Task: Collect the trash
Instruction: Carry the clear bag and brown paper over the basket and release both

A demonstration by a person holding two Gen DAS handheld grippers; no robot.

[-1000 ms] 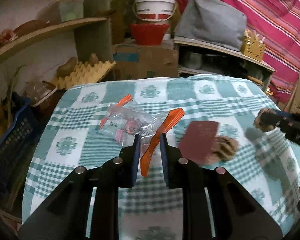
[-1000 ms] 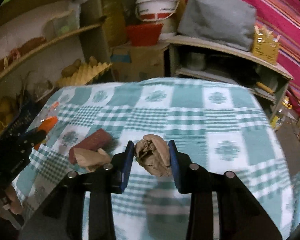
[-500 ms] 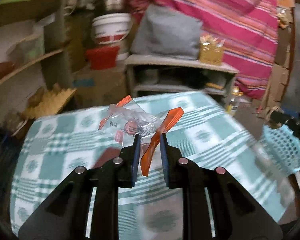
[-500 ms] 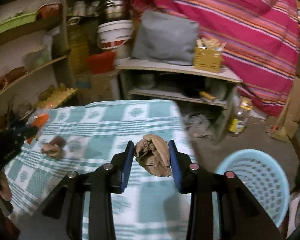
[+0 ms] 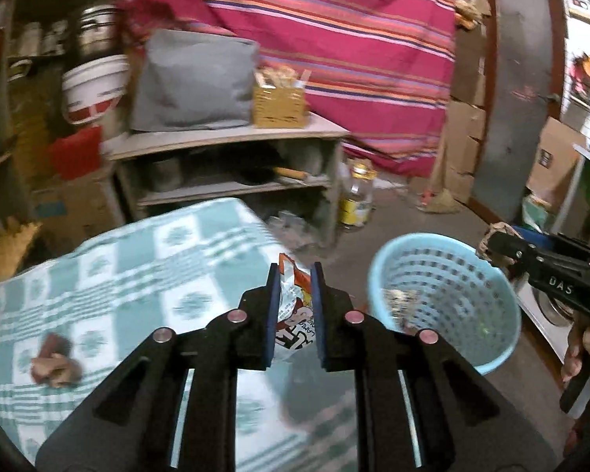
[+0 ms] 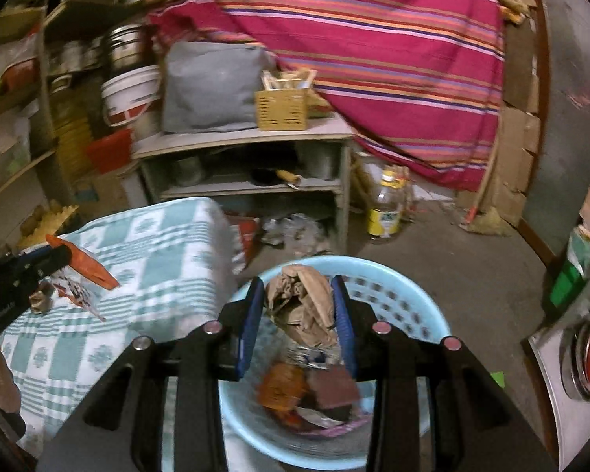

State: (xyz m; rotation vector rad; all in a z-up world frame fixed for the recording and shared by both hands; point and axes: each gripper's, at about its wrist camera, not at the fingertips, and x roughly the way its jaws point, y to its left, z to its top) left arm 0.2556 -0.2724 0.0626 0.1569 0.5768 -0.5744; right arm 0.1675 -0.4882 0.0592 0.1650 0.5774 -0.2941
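My left gripper (image 5: 294,275) is shut on a clear and orange snack wrapper (image 5: 295,306), held over the right edge of the checked table (image 5: 118,275). It also shows in the right wrist view (image 6: 78,275). My right gripper (image 6: 298,287) is shut on a crumpled brown paper ball (image 6: 301,303) and holds it above the light blue basket (image 6: 397,295), which has several pieces of trash inside. The basket (image 5: 444,299) stands on the floor right of the table. More brown trash (image 5: 55,362) lies on the table at the left.
A grey shelf unit (image 6: 247,165) with a cushion and a yellow box stands behind the table. A bottle (image 6: 385,208) stands on the floor near a striped red cloth. Cardboard boxes (image 5: 464,137) stand at the right.
Both grippers have swung right, away from the table middle. The right gripper with the paper ball is now over the basket. The left gripper with the wrapper is at the table's right edge.
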